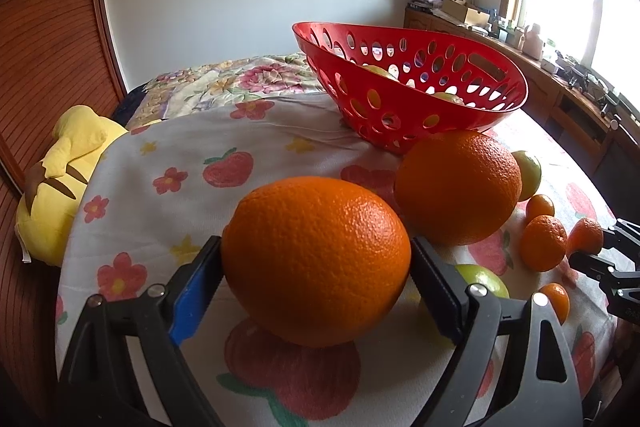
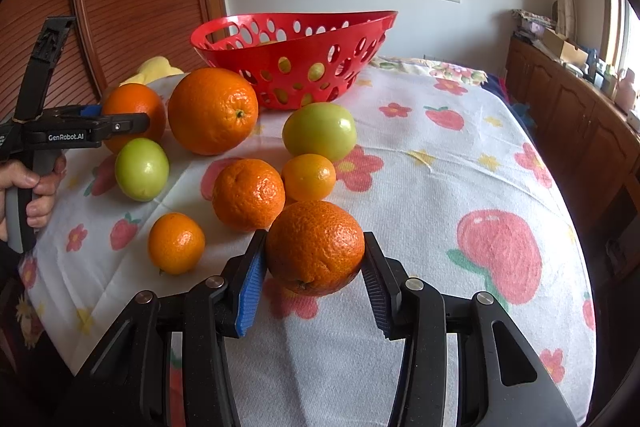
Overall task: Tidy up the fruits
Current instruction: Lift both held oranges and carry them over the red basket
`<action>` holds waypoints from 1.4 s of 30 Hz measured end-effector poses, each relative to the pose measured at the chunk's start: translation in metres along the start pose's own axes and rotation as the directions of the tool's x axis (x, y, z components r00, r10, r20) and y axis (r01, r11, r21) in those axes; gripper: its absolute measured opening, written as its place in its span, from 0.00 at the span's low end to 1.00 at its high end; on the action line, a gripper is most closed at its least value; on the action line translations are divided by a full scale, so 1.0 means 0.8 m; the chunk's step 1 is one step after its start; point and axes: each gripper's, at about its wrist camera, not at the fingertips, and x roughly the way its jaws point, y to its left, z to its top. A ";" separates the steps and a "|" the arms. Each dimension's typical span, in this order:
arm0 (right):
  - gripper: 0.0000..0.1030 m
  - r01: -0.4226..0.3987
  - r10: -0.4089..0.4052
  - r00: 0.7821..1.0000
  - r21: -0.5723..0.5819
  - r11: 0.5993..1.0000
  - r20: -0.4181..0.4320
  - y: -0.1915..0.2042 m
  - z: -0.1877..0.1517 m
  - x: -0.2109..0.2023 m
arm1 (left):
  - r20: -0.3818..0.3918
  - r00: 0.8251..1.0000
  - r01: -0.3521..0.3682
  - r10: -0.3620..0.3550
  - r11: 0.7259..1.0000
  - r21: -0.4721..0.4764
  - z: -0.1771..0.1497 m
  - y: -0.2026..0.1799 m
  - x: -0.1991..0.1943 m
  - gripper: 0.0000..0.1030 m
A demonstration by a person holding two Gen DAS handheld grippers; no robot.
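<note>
Gripping a large orange (image 1: 316, 263) in left tool (image 1: 316, 287), right tool (image 2: 314, 267) clamping a mandarin (image 2: 315, 247)

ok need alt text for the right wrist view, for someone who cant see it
The right gripper clamps a mandarin just above a fruit-print cloth. Beyond it lie more loose mandarins, two green fruits and a large orange, with a red perforated basket behind. At the left edge, the left gripper grips another orange.
</note>
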 end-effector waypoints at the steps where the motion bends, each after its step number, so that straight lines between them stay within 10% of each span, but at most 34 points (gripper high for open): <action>1: 0.45 0.000 0.000 1.000 0.000 1.000 0.000 0.000 0.000 0.000 | -0.001 1.000 -0.001 0.001 1.000 -0.002 -0.001 0.000 -0.001 0.87; 42: 0.45 -0.013 0.013 1.000 -0.030 0.999 0.023 -0.005 0.012 -0.016 | 0.208 0.972 0.090 -0.107 0.992 0.089 0.054 -0.050 -0.106 0.86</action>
